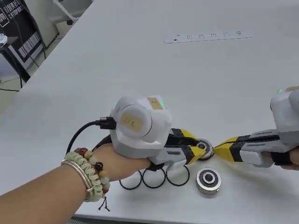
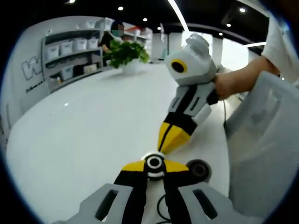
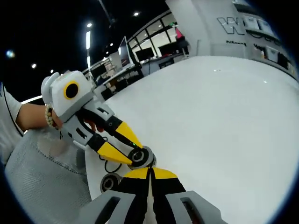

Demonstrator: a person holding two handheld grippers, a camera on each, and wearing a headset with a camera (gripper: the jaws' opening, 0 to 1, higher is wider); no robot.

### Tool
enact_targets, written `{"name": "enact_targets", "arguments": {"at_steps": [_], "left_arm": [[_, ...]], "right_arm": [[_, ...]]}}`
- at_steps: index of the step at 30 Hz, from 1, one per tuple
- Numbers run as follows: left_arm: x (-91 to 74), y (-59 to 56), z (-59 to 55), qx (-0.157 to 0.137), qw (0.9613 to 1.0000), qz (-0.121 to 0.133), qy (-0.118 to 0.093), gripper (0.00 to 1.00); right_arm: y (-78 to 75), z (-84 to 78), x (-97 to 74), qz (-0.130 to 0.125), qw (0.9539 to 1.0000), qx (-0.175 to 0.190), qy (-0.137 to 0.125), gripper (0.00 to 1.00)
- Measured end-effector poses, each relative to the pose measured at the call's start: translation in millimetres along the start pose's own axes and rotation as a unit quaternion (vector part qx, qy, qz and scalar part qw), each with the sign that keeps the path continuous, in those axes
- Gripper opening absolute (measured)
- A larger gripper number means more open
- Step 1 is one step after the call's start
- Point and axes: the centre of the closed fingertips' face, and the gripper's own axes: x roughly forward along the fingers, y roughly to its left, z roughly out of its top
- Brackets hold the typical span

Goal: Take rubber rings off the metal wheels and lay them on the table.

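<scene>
My left gripper (image 1: 202, 149) is shut on a metal wheel (image 1: 204, 149), held just above the table; the wheel (image 2: 154, 164) sits between its yellow jaw tips. My right gripper (image 1: 219, 148) comes in from the right, jaws pressed together at the wheel's rim. A thin dark rubber ring (image 1: 214, 146) stretches from the wheel to those tips. In the right gripper view, my right gripper (image 3: 150, 171) meets the held wheel (image 3: 140, 157). A second wheel (image 1: 208, 179) lies flat on the table. Three black rubber rings (image 1: 154, 178) lie in a row near the front edge.
The white table (image 1: 140, 70) stretches far back, with a power strip (image 1: 208, 36) lying on it at the rear. A black cable (image 1: 81, 131) runs from the left gripper. The table's front edge passes just below the rings.
</scene>
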Motion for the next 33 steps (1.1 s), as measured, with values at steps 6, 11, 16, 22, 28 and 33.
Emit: {"name": "enact_targets", "arguments": {"at_steps": [6,11,16,22,28,33], "left_arm": [[-0.1,-0.7,-0.2,0.006,1.0000,-0.001,0.001,0.14],[0.8,-0.5,-0.4,0.020,0.9998,0.002,0.009,0.13],[0.4,0.4,-0.6,0.015,0.9999,0.004,0.006,0.13],[0.8,0.9,-0.4,0.011,0.9999,0.003,0.002,0.13],[0.6,0.8,-0.1,0.008,1.0000,0.005,0.000,0.14],[0.6,0.2,0.0,0.007,1.0000,0.003,-0.002,0.14]], "right_arm": [[3.1,3.1,-0.6,0.010,0.9997,0.019,-0.014,0.00],[6.8,5.2,0.4,0.012,0.9992,0.036,-0.014,0.00],[8.9,6.9,0.7,0.011,0.9995,0.027,-0.009,0.00],[12.9,9.1,1.7,0.017,0.9994,0.028,-0.009,0.00],[15.3,10.9,1.7,0.023,0.9993,0.027,-0.014,0.00],[19.8,12.0,1.9,0.032,0.9991,0.023,-0.015,0.00]]}}
